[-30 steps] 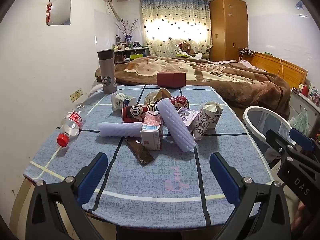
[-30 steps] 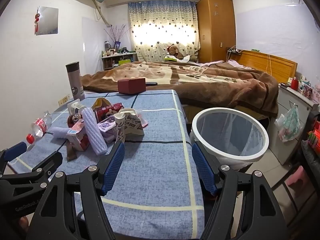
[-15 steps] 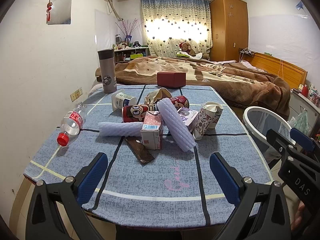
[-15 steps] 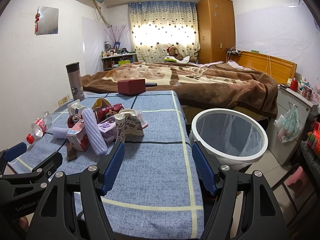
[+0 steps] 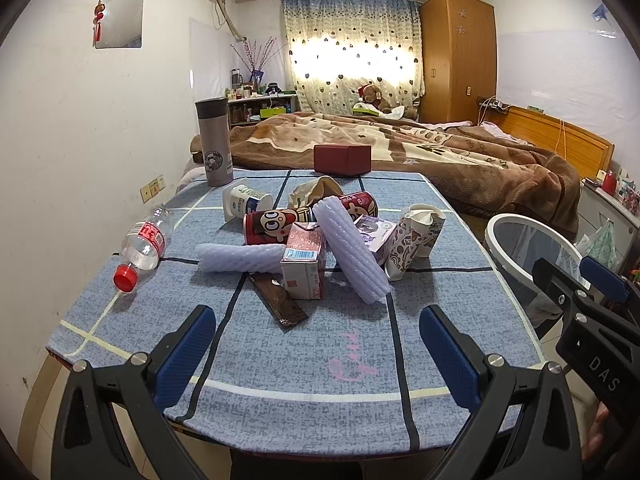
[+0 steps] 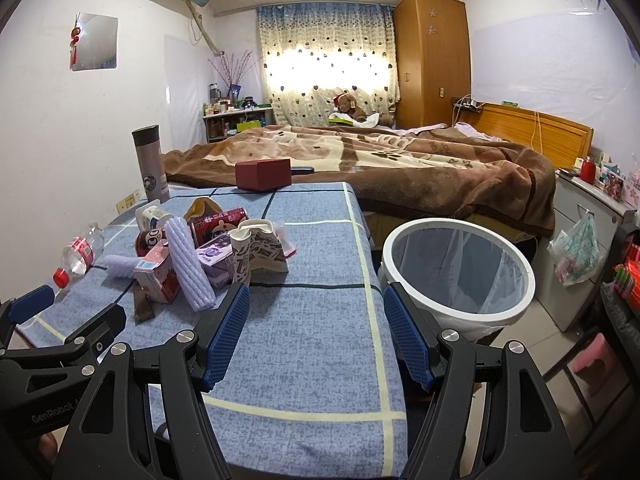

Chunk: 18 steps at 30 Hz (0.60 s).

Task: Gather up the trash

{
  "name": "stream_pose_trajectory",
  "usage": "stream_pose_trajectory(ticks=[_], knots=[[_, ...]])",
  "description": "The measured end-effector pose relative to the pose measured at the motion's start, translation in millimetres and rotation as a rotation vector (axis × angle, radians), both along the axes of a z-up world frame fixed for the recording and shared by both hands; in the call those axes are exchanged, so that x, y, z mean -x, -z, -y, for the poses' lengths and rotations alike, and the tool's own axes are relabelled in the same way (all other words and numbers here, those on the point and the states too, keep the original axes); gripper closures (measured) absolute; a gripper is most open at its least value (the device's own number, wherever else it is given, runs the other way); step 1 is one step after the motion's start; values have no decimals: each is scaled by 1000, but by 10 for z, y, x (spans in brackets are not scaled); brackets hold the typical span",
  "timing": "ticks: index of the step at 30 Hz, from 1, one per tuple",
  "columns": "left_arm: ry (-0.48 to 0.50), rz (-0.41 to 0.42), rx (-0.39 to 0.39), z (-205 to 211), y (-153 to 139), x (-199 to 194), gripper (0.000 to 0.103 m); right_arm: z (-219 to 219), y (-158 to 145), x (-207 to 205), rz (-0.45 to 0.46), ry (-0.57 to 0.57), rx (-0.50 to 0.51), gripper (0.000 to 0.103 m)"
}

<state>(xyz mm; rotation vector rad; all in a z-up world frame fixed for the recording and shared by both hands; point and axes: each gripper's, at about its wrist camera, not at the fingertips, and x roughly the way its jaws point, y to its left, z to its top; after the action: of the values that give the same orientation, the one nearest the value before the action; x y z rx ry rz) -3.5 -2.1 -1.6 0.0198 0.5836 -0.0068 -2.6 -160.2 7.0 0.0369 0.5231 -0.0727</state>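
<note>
A matt woven blue cloth (image 5: 304, 344) covers the bench, and the clear plastic bottle (image 5: 145, 240) at its left edge looks glossy. The two lilac foam sleeves (image 5: 349, 254) are ribbed; the far flask (image 5: 215, 148) looks like brushed metal, and the white bin (image 6: 456, 270) on the right is smooth plastic.

The letters "DAS" stand in white on the black body of the right gripper (image 5: 600, 280), seen at the right edge of the left wrist view. In the right wrist view, "GenRobot" is moulded in grey on the black frame of the left gripper (image 6: 28, 306) at the lower left. The red can (image 5: 276, 222) carries a cartoon face with big eyes and some print too small to read. The plastic bottle (image 5: 144, 240) has a red label, and the white cup (image 5: 244, 202) and pink carton (image 5: 302, 260) bear printing, none of it legible.
</note>
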Motion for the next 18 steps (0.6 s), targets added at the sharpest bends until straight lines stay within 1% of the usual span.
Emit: stream_pose_trajectory(ticks=[9, 18], knots=[[-1, -2, 1, 1, -9, 8, 0, 9, -63, 33, 1, 0, 0, 32], [0, -8, 5, -2, 4, -11, 0, 17, -56, 35, 1, -4, 2, 32]])
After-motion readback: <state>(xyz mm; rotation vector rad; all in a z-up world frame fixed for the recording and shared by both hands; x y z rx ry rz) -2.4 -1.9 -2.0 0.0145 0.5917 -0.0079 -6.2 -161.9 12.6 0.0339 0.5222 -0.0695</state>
